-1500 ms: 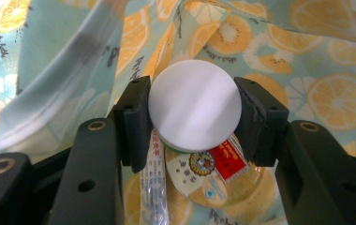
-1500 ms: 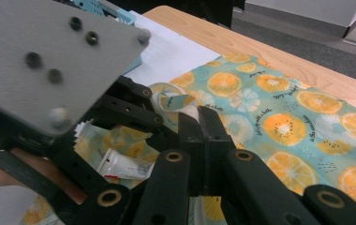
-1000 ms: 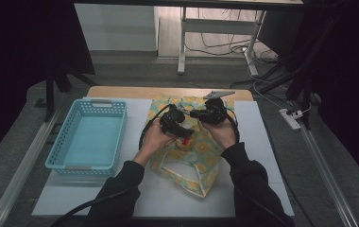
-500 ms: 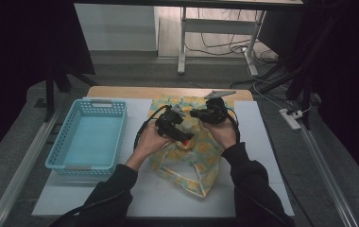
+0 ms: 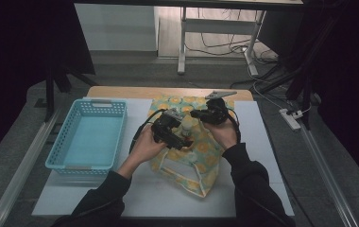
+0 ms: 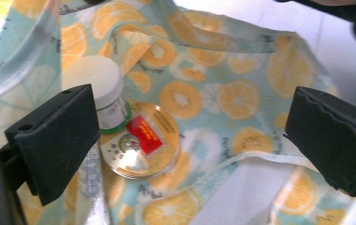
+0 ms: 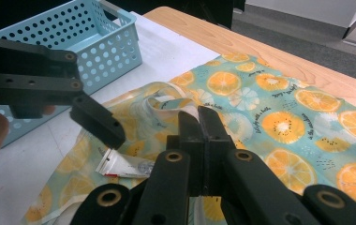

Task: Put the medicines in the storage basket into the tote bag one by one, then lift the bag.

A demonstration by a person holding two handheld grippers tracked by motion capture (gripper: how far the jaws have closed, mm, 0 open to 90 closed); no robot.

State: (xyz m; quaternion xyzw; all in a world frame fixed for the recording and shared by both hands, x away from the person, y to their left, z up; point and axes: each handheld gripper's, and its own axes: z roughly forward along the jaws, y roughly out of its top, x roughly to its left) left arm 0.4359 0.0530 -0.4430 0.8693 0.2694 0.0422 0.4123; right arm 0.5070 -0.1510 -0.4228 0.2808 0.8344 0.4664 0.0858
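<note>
Holding the bag's edge [image 7: 166, 101] pinched, the right tongs [image 7: 199, 115] could slip and hide the jar [image 6: 94, 86]; the left tongs [image 6: 190, 126], just opened wide, hold nothing.

Blue basket [image 5: 89, 137] blocking the table's [image 5: 262, 156] left edge, orange-print bag [image 5: 201, 165] spread mid-table — bare strips along the right and near edges.

One camera hangs above the person's side, looking forward and down over the desk [image 5: 262, 142]. Two ride the tools, close over the orange-print bag [image 6: 241, 98], which all share.
</note>
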